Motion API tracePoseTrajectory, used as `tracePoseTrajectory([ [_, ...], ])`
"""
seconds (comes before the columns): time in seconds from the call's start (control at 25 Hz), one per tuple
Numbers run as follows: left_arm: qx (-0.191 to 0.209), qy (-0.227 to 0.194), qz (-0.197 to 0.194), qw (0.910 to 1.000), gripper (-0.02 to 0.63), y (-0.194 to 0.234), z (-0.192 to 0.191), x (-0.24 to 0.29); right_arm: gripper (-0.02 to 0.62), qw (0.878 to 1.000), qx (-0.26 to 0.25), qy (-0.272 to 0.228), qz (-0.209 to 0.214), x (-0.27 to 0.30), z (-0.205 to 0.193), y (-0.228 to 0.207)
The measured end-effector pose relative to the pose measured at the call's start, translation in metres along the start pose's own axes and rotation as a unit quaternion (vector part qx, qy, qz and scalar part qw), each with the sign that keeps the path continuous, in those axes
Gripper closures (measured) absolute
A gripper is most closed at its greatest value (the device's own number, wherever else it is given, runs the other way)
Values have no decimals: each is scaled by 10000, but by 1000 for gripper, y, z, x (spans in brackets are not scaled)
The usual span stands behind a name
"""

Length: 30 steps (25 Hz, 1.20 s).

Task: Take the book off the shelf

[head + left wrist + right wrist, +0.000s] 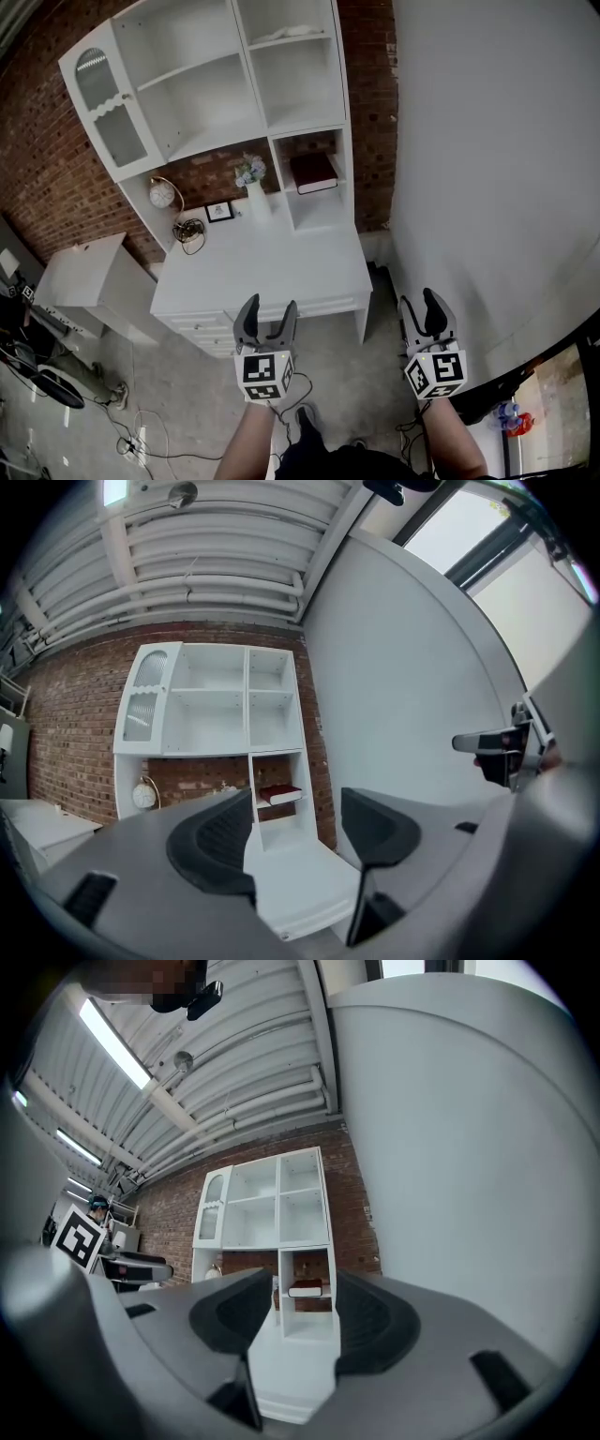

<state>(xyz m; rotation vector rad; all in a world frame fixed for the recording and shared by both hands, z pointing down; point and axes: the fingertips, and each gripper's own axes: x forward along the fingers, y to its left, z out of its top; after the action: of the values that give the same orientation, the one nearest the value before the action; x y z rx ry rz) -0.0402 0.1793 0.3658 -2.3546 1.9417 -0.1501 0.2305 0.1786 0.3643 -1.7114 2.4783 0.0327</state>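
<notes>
Head view: my left gripper [269, 311] and right gripper [421, 302] are both held low in front of the white desk [272, 267], jaws apart, nothing in either. Each has dark, curved plastic jaws and a cube with black-and-white square markers. The book [313, 172] lies flat on the small shelf in the lower right cubby of the white shelf unit [202, 89], well apart from both grippers. It has a dark maroon cover, a pale page edge and a plain rectangular shape. The unit is smooth painted white with boxy compartments, against a rough red brick wall [47, 178]. On the desk are a white vase [257, 201] with pale flowers, a round clock [162, 193] and a small dark picture frame [219, 211]. The floor is grey concrete.

Left gripper view: jaws stand open, with ribbed black pads and an empty gap. The book [280, 795] shows far off between them, same cubby, red cover over a white page block.

Right gripper view: jaws wide open, nothing between the pads. The book [306, 1289] is in line with the gap, flat on its shelf, with the smooth white wall [469, 1147] to the right.
</notes>
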Motion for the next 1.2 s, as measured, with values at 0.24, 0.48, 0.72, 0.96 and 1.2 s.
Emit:
tracePoseTrajectory([
  [0.24, -94, 106, -74, 9999, 327, 25, -16, 37, 396, 9997, 19, 61, -256, 34, -10, -5],
  [0.48, -304, 325, -488, 9978, 327, 48, -44, 94, 396, 9986, 74, 144, -498, 90, -18, 11],
  [0.72, -437, 369, -1085, 9924, 327, 63, -58, 143, 396, 9960, 65, 317, -833, 136, -27, 25],
  [0.96, -602, 375, -1530, 9857, 327, 78, -67, 177, 399, 9920, -3, 425, -1185, 162, -29, 36],
  [1.2, -762, 406, -1657, 9824, 327, 99, -74, 195, 402, 9900, -77, 635, -1257, 185, -38, 51],
])
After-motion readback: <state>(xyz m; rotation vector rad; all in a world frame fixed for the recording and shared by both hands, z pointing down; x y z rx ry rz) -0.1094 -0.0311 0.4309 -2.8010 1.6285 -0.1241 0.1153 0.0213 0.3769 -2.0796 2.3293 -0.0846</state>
